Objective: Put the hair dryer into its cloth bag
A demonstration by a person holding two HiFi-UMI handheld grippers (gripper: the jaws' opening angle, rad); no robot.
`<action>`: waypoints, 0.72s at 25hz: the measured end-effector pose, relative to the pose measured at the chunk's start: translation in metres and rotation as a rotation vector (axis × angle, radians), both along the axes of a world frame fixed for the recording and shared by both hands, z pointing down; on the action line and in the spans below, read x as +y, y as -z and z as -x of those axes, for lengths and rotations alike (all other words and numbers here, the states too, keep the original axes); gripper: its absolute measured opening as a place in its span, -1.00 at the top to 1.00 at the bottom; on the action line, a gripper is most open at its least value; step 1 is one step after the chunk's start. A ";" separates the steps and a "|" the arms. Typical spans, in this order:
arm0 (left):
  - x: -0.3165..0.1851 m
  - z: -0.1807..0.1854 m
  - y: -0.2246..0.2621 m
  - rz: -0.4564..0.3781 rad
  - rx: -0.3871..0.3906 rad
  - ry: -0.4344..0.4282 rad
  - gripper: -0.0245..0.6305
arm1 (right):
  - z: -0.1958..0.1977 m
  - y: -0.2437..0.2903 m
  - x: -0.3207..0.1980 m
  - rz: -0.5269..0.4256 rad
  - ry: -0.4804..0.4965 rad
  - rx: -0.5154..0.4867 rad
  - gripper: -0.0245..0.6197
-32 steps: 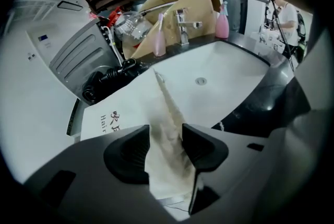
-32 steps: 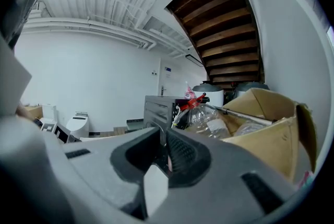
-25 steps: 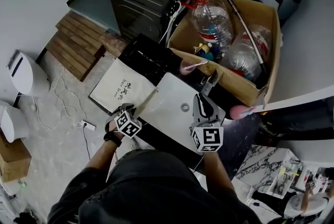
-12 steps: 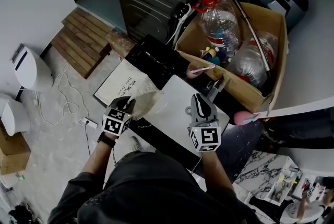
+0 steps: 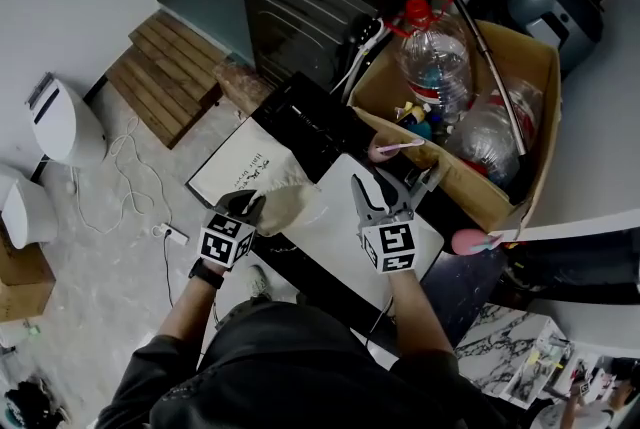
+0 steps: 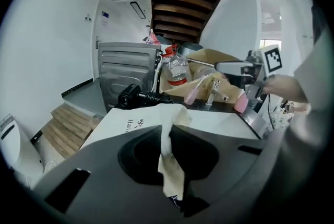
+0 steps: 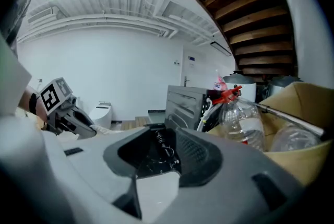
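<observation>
Lifted since a second ago, the left gripper (image 6: 169,131) pinches a crumpled fold of the cream cloth bag (image 5: 240,167), its printed body otherwise lying flat, while the right gripper (image 5: 392,187), jaws just spread and empty, has neared the matte black hair dryer (image 6: 131,96) lying just beyond the bag.

The cloth bag (image 5: 240,167) is cream with dark lettering; the hair dryer (image 6: 129,96) is black. The left tongs (image 5: 252,207) are dark grey, the right tongs (image 5: 386,187) pale grey and black. The cube (image 5: 388,247) on each shows black-and-white squares. At two o'clock a tan cardboard box (image 5: 480,187) holds a clear bottle (image 5: 435,72) with a red cap (image 5: 418,12). At ten o'clock lie brown wooden slats (image 5: 170,77).
</observation>
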State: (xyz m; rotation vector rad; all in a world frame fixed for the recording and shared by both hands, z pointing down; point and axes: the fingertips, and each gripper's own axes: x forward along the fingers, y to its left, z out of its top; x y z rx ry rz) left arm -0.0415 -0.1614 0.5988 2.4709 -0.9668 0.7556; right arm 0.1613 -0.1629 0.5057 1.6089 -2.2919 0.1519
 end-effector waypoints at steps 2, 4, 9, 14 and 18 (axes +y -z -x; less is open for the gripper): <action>0.001 0.000 -0.001 0.004 0.001 -0.002 0.82 | 0.008 -0.013 -0.021 0.042 0.049 0.029 0.36; 0.002 0.000 -0.002 0.006 0.003 -0.004 0.82 | 0.016 -0.026 -0.042 0.081 0.088 0.048 0.20; 0.002 -0.002 -0.001 0.005 0.003 -0.013 0.82 | 0.027 -0.055 -0.088 0.142 0.130 0.081 0.09; 0.000 0.001 0.000 0.008 0.000 -0.023 0.82 | 0.031 -0.078 -0.122 0.185 0.148 0.123 0.09; 0.001 0.002 -0.002 0.009 -0.004 -0.028 0.82 | 0.031 -0.099 -0.142 0.230 0.156 0.150 0.09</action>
